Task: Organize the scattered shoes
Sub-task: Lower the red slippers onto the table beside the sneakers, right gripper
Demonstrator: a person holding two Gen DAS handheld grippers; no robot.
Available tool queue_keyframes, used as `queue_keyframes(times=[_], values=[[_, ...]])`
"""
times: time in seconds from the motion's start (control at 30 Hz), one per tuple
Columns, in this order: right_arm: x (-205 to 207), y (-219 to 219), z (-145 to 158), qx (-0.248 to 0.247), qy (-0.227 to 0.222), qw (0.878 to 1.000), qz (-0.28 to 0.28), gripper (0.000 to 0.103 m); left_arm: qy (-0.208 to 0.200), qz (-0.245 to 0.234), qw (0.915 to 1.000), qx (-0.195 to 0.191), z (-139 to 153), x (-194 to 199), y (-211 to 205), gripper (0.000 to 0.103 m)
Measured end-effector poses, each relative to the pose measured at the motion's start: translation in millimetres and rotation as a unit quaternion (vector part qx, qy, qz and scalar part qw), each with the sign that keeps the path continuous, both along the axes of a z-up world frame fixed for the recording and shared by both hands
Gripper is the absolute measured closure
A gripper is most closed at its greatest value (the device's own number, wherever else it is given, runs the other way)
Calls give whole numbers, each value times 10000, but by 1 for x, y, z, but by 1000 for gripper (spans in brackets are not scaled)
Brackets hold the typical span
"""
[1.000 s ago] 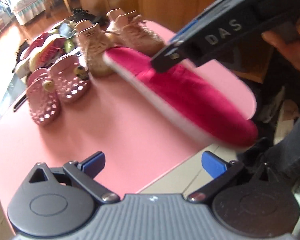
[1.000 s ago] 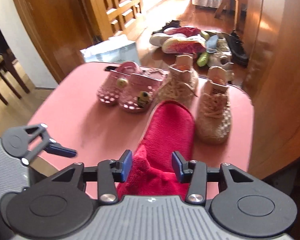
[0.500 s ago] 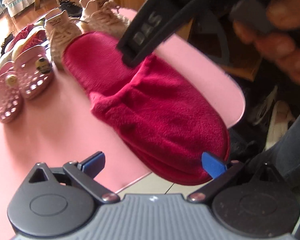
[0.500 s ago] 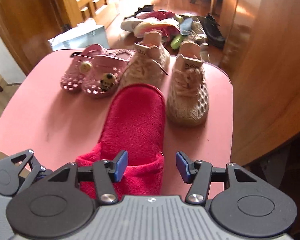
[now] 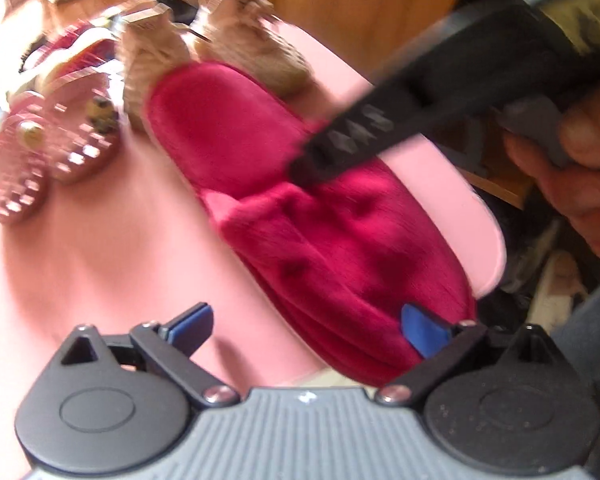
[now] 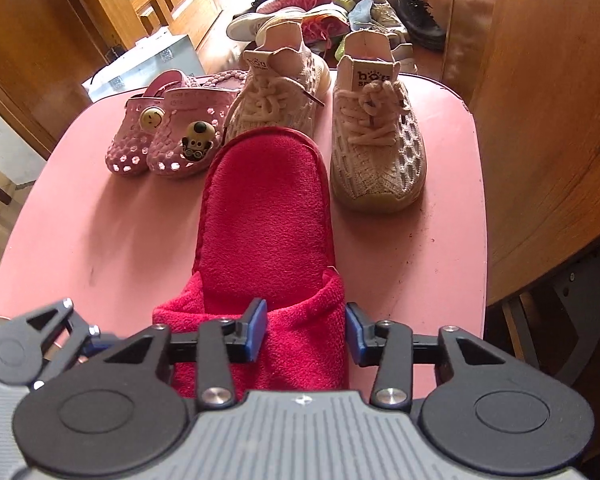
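A red plush slipper (image 6: 264, 216) lies on the pink table (image 6: 80, 220), its heel towards the beige sneakers and its toe over the near edge. My right gripper (image 6: 306, 332) is shut on the right part of the slipper's upper, one pad on top and one at its side. In the blurred left wrist view the slipper (image 5: 340, 240) lies slantwise. My left gripper (image 5: 306, 328) is wide open with the toe low between its fingers, touching nothing I can see.
Behind the slipper stand two pink clogs (image 6: 168, 136) and a pair of beige knit sneakers (image 6: 376, 148). Several shoes (image 6: 332, 12) lie heaped on the wooden floor beyond. A wooden cabinet (image 6: 540, 100) borders the table's right side. A hand (image 5: 572, 184) holds the right gripper.
The slipper went from tilted in the air to flat on the table. The right jaws widened half a second ago and have narrowed onto the upper again. The left gripper shifted closer.
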State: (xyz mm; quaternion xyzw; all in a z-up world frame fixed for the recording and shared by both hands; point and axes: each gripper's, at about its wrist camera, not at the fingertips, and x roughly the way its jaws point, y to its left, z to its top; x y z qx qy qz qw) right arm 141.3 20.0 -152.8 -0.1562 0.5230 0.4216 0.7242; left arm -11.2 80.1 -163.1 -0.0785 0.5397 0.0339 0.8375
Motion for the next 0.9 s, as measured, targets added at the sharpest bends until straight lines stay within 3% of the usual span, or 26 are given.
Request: queue_keyframes(times=[0.1,0.27,0.43,0.57,0.73,0.9], values=[[-5,0,1,31,80,9999,100,70,92,229,9997,-61,-1,-8,12,6],[-24,2,-1,-28,268,9985,470,70,97,308,9992,238,3,-25,23,4],[-31,2,-3,0,354,9988,331,67,-26,546,9985,-24,8,-42,34,2],[-18,-4,-3,230,595,9977,-218,53,-183,203,9990,-367,25,-48,44,0],[-16,0,-9,327,691,9967,-261,53,71,-111,9999,-24,12,-43,28,0],[-17,7,-16,380,764,9962,-173,56,-34,-269,9996,-87,6,-35,20,0]])
